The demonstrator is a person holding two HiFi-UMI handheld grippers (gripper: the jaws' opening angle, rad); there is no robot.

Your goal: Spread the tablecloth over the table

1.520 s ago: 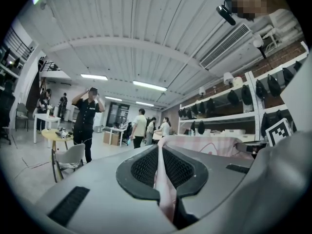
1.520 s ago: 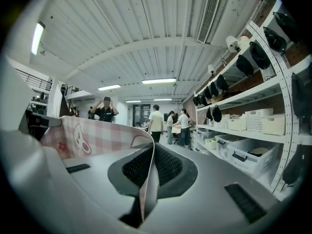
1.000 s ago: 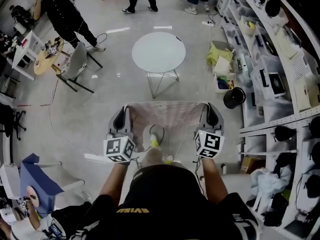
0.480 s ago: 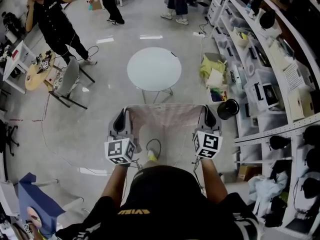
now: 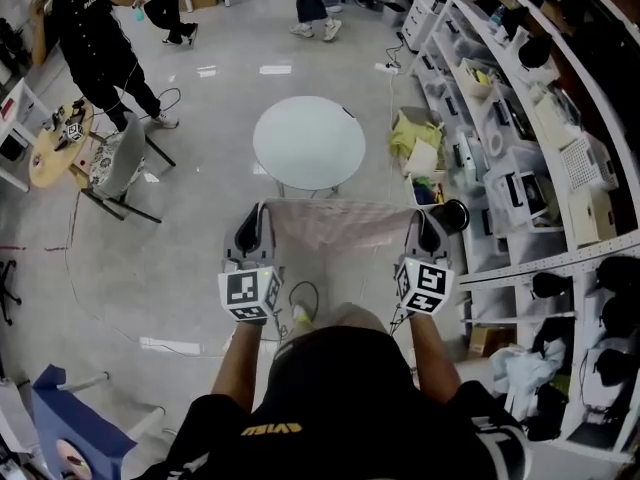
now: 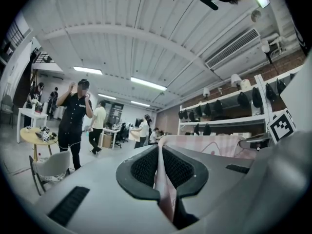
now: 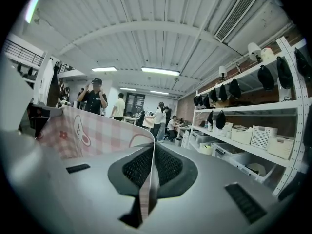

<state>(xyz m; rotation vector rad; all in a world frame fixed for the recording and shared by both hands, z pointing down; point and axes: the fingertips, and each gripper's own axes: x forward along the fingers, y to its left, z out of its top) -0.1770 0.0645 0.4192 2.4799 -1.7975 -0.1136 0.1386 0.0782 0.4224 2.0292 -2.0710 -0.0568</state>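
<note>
Ahead: open floor, then round table.
Right: shelving and black bin, close.
Left: chair, well apart.

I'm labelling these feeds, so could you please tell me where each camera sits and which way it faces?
Head view: on the person's head, facing steeply down at the round table; shows both forearms, left gripper and right gripper.
Left gripper view: on the left gripper, facing across the room along its fingers, shut on the tablecloth.
Right gripper view: on the right gripper, likewise; shelves at right.
Shared: all three show the tablecloth.

glossy grey floor, white shelving along one side
</note>
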